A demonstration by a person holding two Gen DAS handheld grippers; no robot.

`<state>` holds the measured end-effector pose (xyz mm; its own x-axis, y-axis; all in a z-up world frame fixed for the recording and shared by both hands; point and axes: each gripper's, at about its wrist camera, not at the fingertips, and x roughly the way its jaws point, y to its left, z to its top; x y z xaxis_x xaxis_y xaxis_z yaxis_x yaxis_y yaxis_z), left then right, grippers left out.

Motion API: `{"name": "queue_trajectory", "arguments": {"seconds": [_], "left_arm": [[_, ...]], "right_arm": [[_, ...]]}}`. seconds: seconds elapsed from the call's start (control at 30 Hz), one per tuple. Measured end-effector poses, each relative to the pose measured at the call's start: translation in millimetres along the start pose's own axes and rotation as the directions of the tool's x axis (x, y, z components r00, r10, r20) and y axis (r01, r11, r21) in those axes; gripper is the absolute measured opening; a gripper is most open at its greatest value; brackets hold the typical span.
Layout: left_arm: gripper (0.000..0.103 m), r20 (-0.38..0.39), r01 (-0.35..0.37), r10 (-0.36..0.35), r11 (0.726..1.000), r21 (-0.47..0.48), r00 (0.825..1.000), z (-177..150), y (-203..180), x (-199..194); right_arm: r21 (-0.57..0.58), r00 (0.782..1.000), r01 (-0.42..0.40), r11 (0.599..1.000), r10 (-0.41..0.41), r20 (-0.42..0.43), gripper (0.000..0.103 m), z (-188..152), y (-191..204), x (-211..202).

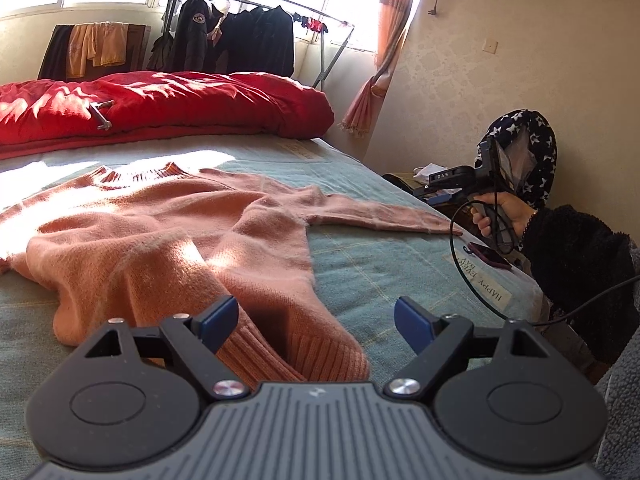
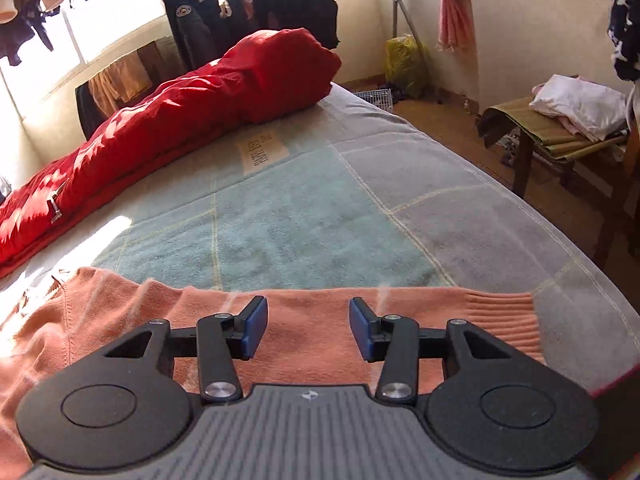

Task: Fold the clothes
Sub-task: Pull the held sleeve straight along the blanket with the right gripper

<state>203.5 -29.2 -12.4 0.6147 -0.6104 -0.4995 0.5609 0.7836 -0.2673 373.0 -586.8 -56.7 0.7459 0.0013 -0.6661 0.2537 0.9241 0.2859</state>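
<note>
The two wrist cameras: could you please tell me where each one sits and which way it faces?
Left wrist: sits on the left gripper, low over the near hem of the pink sweater, facing up the bed to the window; the person's right hand shows at the bedside with the other gripper.
Right wrist: sits on the right gripper, above the sweater's outstretched sleeve, facing across the bed toward a stool; no hand shows.
Shared: sweater, bed, red quilt, clothes rack.

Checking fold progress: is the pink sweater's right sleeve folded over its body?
No: the sleeve lies stretched out flat on the bed.
</note>
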Motion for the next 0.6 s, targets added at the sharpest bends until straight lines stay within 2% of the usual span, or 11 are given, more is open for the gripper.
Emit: {"name": "queue_trajectory", "arguments": {"seconds": [0.07,0.13,0.27,0.33,0.43,0.53,0.6], "left_arm": [[0.085,-0.001,-0.006,0.006,1.000,0.003,1.000,0,-4,-1],[0.085,0.000,-0.013,0.013,1.000,0.004,1.000,0,-7,-2],[0.085,0.004,-0.028,0.028,1.000,0.005,1.000,1,-13,-6],[0.085,0.002,-0.044,0.044,0.999,0.007,0.999,1,-14,-7],[0.085,-0.002,-0.070,0.070,0.998,0.007,0.998,2,-14,-8],[0.085,-0.011,-0.096,0.096,0.995,-0.004,0.995,1,-11,-9],[0.085,-0.016,-0.112,0.112,0.994,-0.010,0.994,0,-9,-8]], "right_arm": [[0.052,1.000,0.014,0.999,-0.014,-0.003,0.050,-5,-14,-6],[0.073,1.000,0.004,0.997,-0.004,-0.011,0.052,-8,-11,-4],[0.067,0.992,-0.123,0.990,0.125,-0.027,0.063,-6,35,17],[0.065,0.976,-0.210,0.976,0.213,-0.043,0.067,-6,71,36],[0.066,0.938,-0.335,0.940,0.340,-0.067,0.068,-6,124,64],[0.090,0.897,-0.426,0.900,0.433,-0.090,0.070,-11,168,93],[0.094,0.886,-0.438,0.894,0.447,-0.121,0.070,-16,187,112]]}}
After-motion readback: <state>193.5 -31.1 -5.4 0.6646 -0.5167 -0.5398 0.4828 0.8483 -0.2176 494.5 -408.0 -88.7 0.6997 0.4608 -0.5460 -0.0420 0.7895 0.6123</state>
